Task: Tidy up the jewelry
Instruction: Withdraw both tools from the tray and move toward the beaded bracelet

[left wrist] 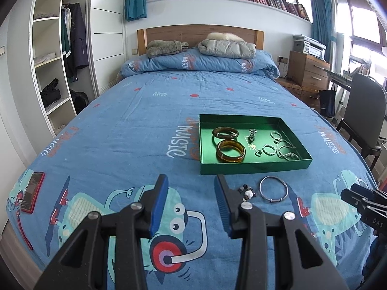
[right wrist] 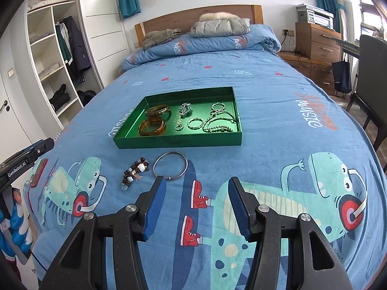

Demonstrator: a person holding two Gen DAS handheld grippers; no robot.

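Observation:
A green tray (left wrist: 254, 168) (right wrist: 179, 142) lies on the blue bedspread and holds two amber bangles (left wrist: 230, 151) (right wrist: 152, 126), silver rings and chains (left wrist: 285, 148) (right wrist: 217, 120). In front of the tray lie a silver bangle (left wrist: 273, 189) (right wrist: 170, 165) and a beaded bracelet (left wrist: 246, 191) (right wrist: 135, 171). My left gripper (left wrist: 191, 181) is open and empty, just left of the beaded bracelet. My right gripper (right wrist: 197, 183) is open and empty, its left finger next to the silver bangle's clasp.
A red phone (left wrist: 32, 192) (right wrist: 38, 172) lies at the bed's left edge. A folded duvet (left wrist: 198, 60) with clothes on it is at the headboard. A chair (left wrist: 362, 111) and a wooden dresser (left wrist: 307, 70) stand to the right, an open wardrobe (left wrist: 55, 60) to the left.

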